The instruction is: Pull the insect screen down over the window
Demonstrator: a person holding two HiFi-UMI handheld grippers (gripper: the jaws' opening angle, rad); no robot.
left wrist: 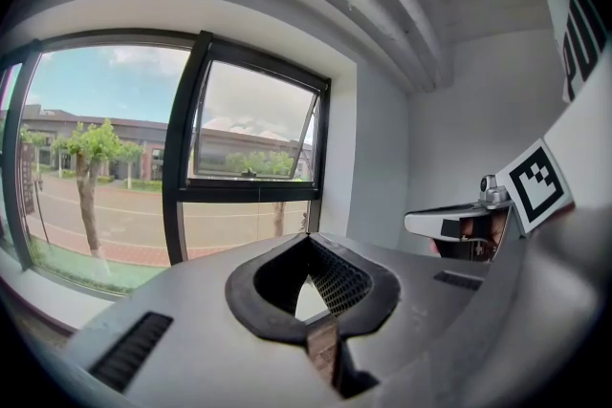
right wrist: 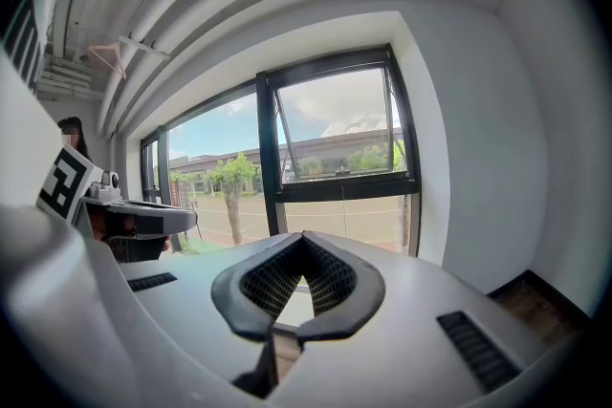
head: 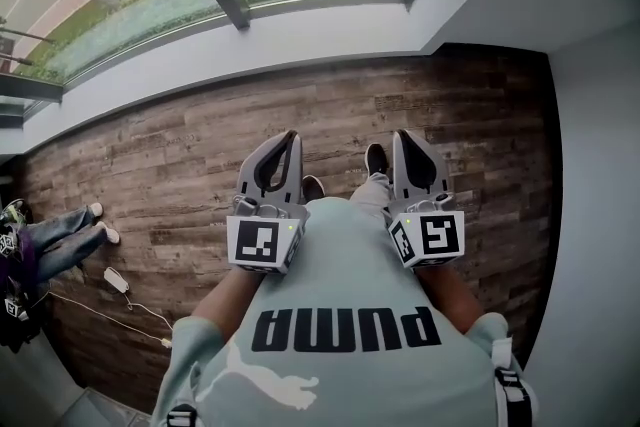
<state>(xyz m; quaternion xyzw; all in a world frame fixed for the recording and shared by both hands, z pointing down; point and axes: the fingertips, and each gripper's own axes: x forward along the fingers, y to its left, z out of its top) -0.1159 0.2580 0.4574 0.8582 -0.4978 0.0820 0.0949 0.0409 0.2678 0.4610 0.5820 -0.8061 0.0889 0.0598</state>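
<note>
Tongs left [head: 289,141], tongs right [head: 404,141], closed, near level

the window frame [left wrist: 182,158] looks like dark metal, smooth with a slight sheen; its panes [left wrist: 105,158] are clear glossy glass. the sill [head: 330,40] below the window is white, smooth and matt. the floor [head: 180,155] in front of the window is brown wood-grain planking, rough-looking and dull. the left gripper [head: 283,140] and right gripper [head: 405,137] have matt grey plastic shells, black rubbery edging and cross-hatched pads [right wrist: 271,280]. the shirt [head: 350,275] is pale green cloth.
</note>
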